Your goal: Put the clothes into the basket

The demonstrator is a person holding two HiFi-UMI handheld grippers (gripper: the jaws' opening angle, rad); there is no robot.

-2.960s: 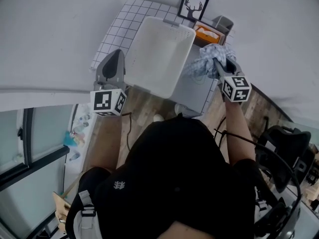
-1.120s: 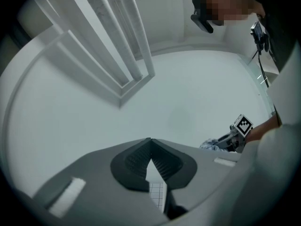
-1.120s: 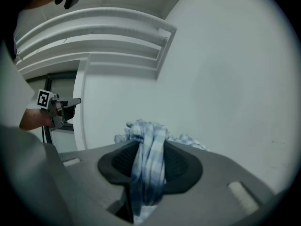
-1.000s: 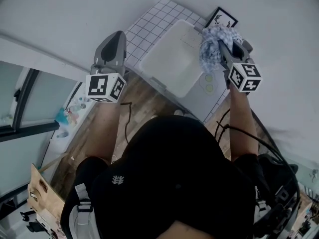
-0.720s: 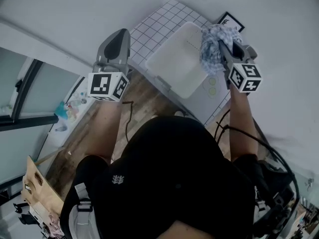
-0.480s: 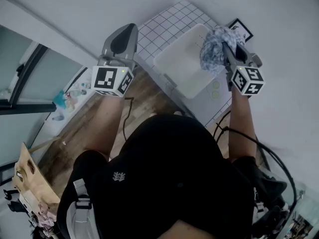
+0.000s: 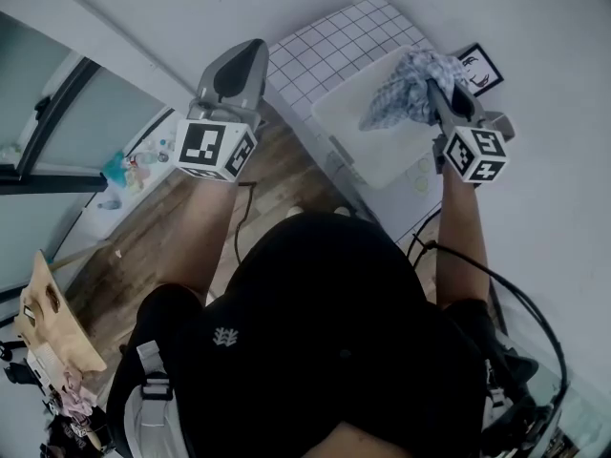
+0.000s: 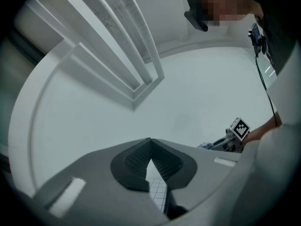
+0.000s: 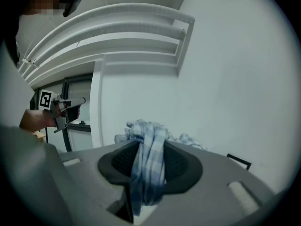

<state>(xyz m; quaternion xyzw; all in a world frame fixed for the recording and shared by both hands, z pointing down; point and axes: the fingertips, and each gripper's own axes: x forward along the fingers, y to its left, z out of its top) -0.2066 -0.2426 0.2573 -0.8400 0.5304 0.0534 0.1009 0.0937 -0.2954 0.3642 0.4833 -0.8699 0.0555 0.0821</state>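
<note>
— Wood-plank floor low in the head view, white wall above, window at far left. Anything on the worktop?
— Worktop at the top, grid-patterned, with a white basket on it and a framed deer picture just past the basket's far-right corner.
— And the clothes?
— One blue-and-white checked cloth, bunched, clamped in the right gripper and held over the basket's far-right part. Possibly brushing the basket's inside; hard to judge from this angle.
— Left gripper?
— Left gripper raised beside the worktop's left edge, well apart from the basket, carrying nothing. Black-clad person filling the lower frame.
— Over to the left gripper view?
— Pale beams against white behind. Jaws pressed together at the tips, nothing caught between; just a sliver of the gridded worktop showing through the gap lower down. Right gripper small at the right edge, marker cube uppermost.
— And the right gripper view?
— White wall ahead, window frame at left. Checked cloth squeezed between the two dark pads, folds spilling above the jaws and a tail trailing below. Left gripper off to the left, clear of the cloth. Corner of the picture frame peeking in at lower right.
</note>
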